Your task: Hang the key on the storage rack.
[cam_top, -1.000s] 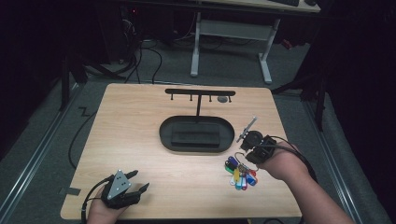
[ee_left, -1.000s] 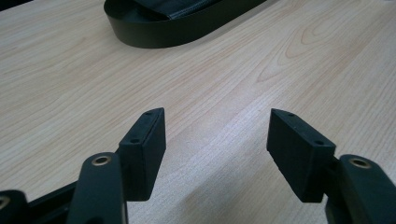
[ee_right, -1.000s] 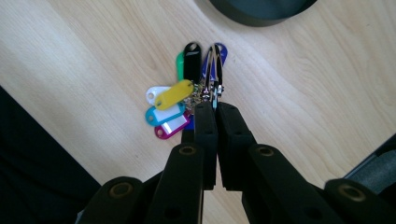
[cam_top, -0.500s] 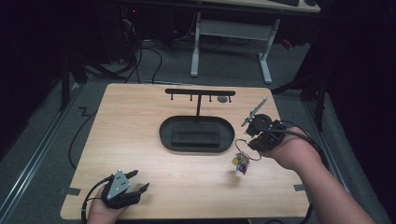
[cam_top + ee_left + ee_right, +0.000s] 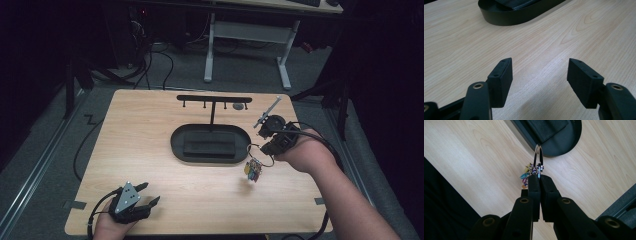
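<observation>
So nearest the person, the left gripper (image 5: 142,200) sat low at the near left corner of the table (image 5: 150,130), jaws spread wide apart with nothing but bare wood between them. It looked parked, no part in the job yet as far as I could tell.

Further in and off to the right, the right gripper (image 5: 537,178) had its jaws pressed together on the metal ring (image 5: 538,153) of a bunch of keys (image 5: 253,170). The keys with their coloured tags dangled free below the ring, clear of the tabletop, just right of the oval tray (image 5: 180,147) in the middle of the table.

My read: the pick-up was done and this was the carry step. Behind the tray stood the black rack (image 5: 213,98) with a row of little pegs under its top bar, and something small and grey already sat near its right end. I'd guess the ring was meant for one of those pegs.

Next move would call for bringing the ring up past the tray to the far bar, turning it so the open loop faced a free peg, sliding it on, then letting go. The loop looked small and the bunch could swing, so it'd want a slow approach.
</observation>
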`<state>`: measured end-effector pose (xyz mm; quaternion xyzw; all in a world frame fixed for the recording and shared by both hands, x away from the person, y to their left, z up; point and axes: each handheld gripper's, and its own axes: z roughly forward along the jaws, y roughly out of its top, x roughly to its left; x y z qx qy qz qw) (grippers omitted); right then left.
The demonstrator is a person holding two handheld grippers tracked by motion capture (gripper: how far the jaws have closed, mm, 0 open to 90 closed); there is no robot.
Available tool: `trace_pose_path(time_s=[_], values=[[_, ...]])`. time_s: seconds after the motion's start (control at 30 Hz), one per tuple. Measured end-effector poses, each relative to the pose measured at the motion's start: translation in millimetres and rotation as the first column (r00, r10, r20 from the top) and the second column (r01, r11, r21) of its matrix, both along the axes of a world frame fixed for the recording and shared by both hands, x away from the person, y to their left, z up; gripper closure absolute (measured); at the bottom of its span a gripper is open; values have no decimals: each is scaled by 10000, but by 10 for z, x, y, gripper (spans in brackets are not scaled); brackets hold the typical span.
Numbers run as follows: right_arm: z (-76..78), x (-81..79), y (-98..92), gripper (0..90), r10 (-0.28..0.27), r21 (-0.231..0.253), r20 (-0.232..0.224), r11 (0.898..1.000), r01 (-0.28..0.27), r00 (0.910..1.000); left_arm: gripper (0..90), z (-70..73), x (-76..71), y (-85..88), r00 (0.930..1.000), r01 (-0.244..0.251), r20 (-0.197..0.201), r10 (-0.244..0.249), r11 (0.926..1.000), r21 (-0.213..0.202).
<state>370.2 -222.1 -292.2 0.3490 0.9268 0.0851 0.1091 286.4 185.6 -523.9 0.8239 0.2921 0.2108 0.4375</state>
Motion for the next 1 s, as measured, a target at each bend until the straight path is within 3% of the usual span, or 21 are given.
trace_pose_path(time_s=[0.4,1.0], values=[[48,227,33,883,-160,143,81,9998,158,9998,378,-6,-19,17,10000,-23,-49,23,10000,-27],[157,798,57,883,-712,230,305,9972,705,9970,379,-6,-9,44,10000,-81,-4,81,9999,-120]])
